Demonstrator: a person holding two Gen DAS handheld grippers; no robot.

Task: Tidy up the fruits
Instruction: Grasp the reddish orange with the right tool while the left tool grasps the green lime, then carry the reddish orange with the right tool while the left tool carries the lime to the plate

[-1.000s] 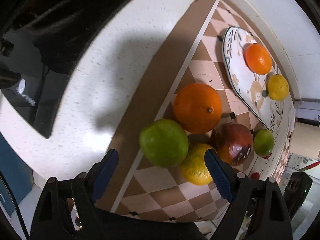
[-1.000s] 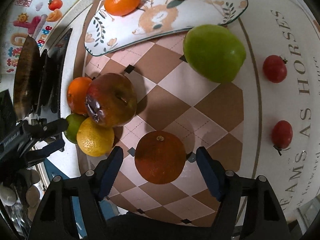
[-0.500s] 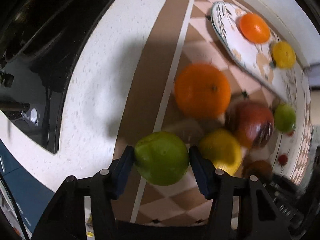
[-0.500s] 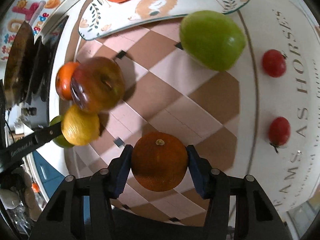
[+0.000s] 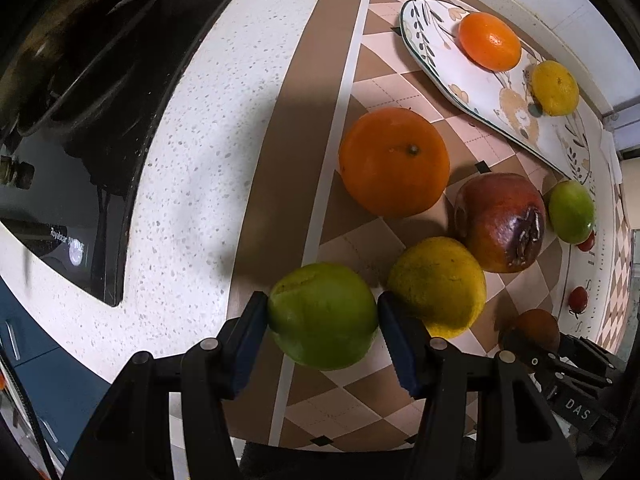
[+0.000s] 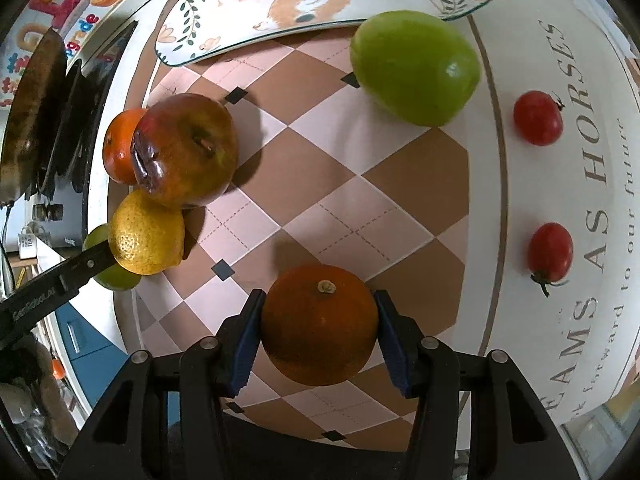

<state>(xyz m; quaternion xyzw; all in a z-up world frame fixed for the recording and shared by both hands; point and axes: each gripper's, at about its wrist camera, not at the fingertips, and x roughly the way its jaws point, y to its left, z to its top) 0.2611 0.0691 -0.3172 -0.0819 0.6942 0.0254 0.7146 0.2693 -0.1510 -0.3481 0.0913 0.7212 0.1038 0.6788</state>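
Observation:
My left gripper [image 5: 322, 316] is shut on a green apple [image 5: 323, 315] at the edge of the checkered mat [image 5: 360, 248]. My right gripper [image 6: 319, 324] is shut on a dark orange [image 6: 319, 325]. Beside the green apple lie a yellow citrus [image 5: 438, 286], a bright orange [image 5: 394, 162] and a bruised red apple [image 5: 500, 222]. A patterned plate [image 5: 440, 60] at the back holds an orange [image 5: 490, 41] and a yellow fruit [image 5: 555, 87]. A large green fruit [image 6: 416, 66] lies near the plate in the right wrist view [image 6: 320, 4].
Two cherry tomatoes [image 6: 538, 118] [image 6: 550, 252] lie on the mat's lettered border. A black stove [image 5: 80, 92] with a pan sits left of the white speckled counter [image 5: 180, 160]. The right gripper shows in the left wrist view [image 5: 560, 364].
Both grippers closed from open: the left onto the green apple, the right onto the dark orange. The left moved in around the apple; nearby fruits shifted slightly.

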